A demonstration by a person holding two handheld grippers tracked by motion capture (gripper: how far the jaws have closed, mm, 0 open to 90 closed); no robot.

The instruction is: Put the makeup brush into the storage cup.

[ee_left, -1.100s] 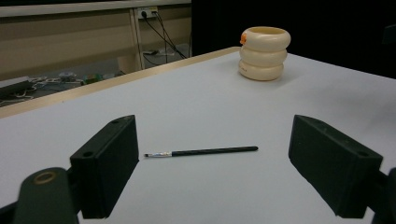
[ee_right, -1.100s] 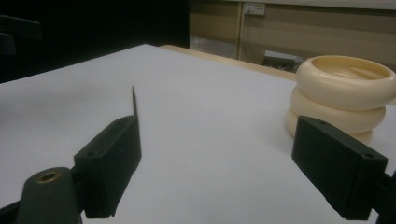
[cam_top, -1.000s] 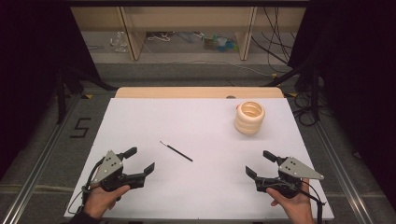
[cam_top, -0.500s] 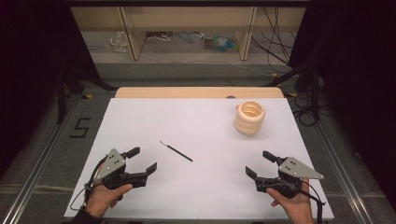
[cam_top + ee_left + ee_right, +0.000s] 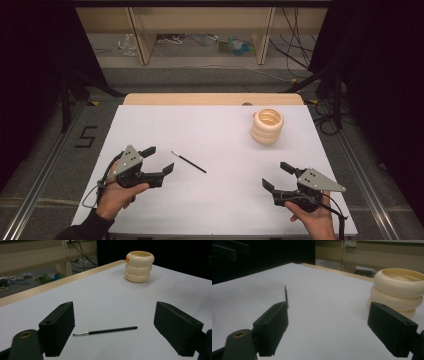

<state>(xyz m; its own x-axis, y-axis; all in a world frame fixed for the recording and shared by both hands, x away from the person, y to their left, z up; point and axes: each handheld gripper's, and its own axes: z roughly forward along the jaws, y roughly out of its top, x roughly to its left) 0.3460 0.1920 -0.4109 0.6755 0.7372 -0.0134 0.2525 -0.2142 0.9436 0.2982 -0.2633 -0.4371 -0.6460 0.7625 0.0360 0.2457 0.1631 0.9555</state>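
So there's a thin black paintbrush (image 5: pixel 189 162) with a metal ferrule lying flat on the smooth white table (image 5: pixel 210 210), left of centre. The left gripper (image 5: pixel 156 162) sits just beside it, jaws wide. The right gripper (image 5: pixel 279 177) is well apart, also wide. A ribbed cream holder (image 5: pixel 267 126) stands far right.

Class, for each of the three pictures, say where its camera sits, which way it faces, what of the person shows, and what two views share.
High view: above the person's side, facing forward and down on the white table; both hands, left tool, right tool.
Left gripper view: on the left tool, facing the paintbrush between its open jaws.
Right gripper view: on the right tool, facing across the table.
Shared: paintbrush and cream ringed holder.
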